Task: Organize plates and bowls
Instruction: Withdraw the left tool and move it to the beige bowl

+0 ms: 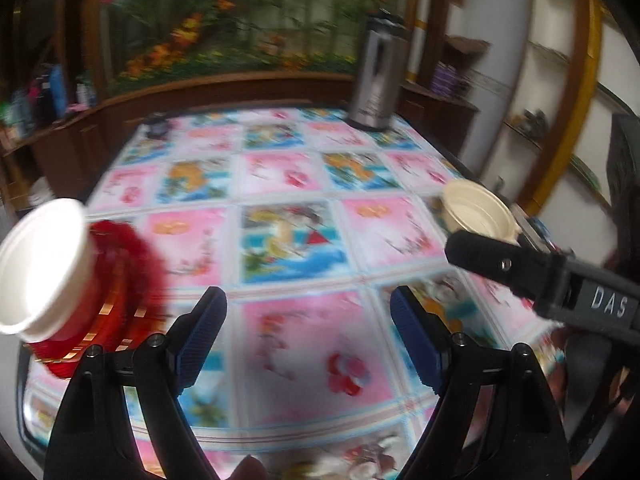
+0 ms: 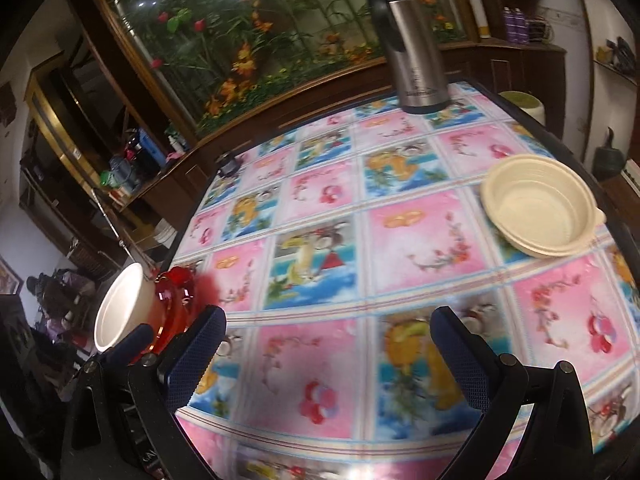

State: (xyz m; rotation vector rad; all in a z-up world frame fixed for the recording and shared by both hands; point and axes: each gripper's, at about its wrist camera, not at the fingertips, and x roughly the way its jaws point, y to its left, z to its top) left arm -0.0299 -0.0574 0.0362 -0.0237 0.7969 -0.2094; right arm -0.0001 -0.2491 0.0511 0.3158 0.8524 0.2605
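Before you, a counter [image 2: 420, 240] draped in a pink-and-blue patterned cloth fills the room. Behind it, a wood-framed mural [image 2: 248, 40] of orange flowers glints under ceiling lights. White shelves [image 1: 560, 92] line the right wall; a dark wooden cabinet [image 2: 80, 140] stands left.

Both fisheye views bend straight lines hard toward their dark, vignetted corners. Ahead of the left gripper [image 1: 308, 336] the patterned tablecloth [image 1: 296, 240] smears with motion blur; the white cup [image 1: 40, 268] to its left is blown out by glare. The right wrist view is sharper, with ceiling lights mirrored in the glass panel [image 2: 224, 40] beyond.
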